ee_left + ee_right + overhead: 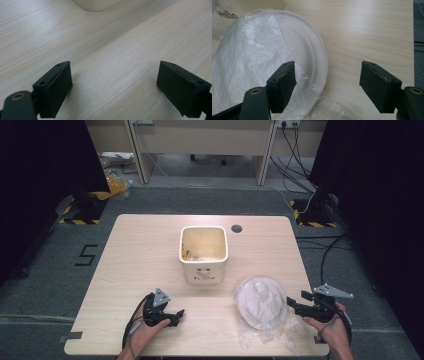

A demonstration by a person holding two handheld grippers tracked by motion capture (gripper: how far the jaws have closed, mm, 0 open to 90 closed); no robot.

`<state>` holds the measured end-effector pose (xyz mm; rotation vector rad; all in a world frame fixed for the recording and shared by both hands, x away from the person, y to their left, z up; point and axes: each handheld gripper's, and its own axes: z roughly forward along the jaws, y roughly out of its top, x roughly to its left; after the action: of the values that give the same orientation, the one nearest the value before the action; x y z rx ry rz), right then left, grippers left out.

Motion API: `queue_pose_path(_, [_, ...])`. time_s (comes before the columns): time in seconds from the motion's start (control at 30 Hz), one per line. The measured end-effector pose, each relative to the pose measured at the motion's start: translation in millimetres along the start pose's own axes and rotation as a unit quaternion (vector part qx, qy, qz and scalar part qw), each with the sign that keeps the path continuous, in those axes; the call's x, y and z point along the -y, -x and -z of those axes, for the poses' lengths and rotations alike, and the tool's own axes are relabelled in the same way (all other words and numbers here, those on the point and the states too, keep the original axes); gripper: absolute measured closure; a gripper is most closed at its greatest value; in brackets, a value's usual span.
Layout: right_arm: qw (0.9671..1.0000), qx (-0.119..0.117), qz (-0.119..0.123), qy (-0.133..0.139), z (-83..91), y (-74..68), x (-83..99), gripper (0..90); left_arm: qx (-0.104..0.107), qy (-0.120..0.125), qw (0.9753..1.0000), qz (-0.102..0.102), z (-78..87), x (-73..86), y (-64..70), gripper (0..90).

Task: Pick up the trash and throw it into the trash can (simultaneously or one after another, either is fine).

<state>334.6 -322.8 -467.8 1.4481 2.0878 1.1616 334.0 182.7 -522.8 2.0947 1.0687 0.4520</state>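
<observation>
a pale wood-grain worktop carries three things. near its middle stands a cream, square-mouthed plastic bin, upright, with light scraps showing inside and small dark lettering on its near wall. to the right of the bin and nearer the person lies a round white paper plate, wrapped loosely in a thin clear plastic bag whose crumpled slack spills toward the near edge of the worktop.

the right claw sits just beside the right rim of the plate, held low over the worktop by the person's right hand. in the right gripper view its jaws stand wide apart with nothing between them; the left jaw overlaps the plate's rim and the wrinkled bag, while the right jaw is over bare wood.

the left claw is at the near left, well apart from the plate and short of the bin. in the left gripper view its jaws gape wide over bare wood, the bin's rounded base at the far edge.
</observation>
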Motion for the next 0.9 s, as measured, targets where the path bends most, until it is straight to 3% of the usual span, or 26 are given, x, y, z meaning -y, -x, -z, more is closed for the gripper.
queue_pose_path(0.27, [1.0, -0.005, 0.005, 0.003, -0.6, -2.9, -3.6, 29.1, -0.001, 0.002, 1.0, 0.0, 1.8, 0.7, 0.1, 15.6])
queue_pose_path(0.37, [0.9999, -0.007, 0.007, 0.004, -1.8, -3.2, -5.8, 29.1, 0.007, 0.007, 0.9999, 0.004, 2.7, 1.5, 2.6, 16.1])
queue_pose_path(0.47, [0.9999, -0.009, 0.007, 0.004, -3.3, -4.0, -7.8, 29.1, 0.031, 0.015, 0.9994, 0.01, 2.7, 0.3, 11.0, 15.9])
queue_pose_path(0.57, [0.9998, -0.013, 0.014, 0.003, -6.6, -6.7, -10.9, 29.1, 0.041, 0.014, 0.9991, -0.005, 2.5, -2.0, 22.6, 15.7])
queue_pose_path(0.9, [0.9997, -0.004, 0.022, -0.006, -15.2, -7.4, -14.6, 29.1, 0.053, 0.018, 0.9984, 0.004, 1.2, -1.5, 28.9, 15.4])
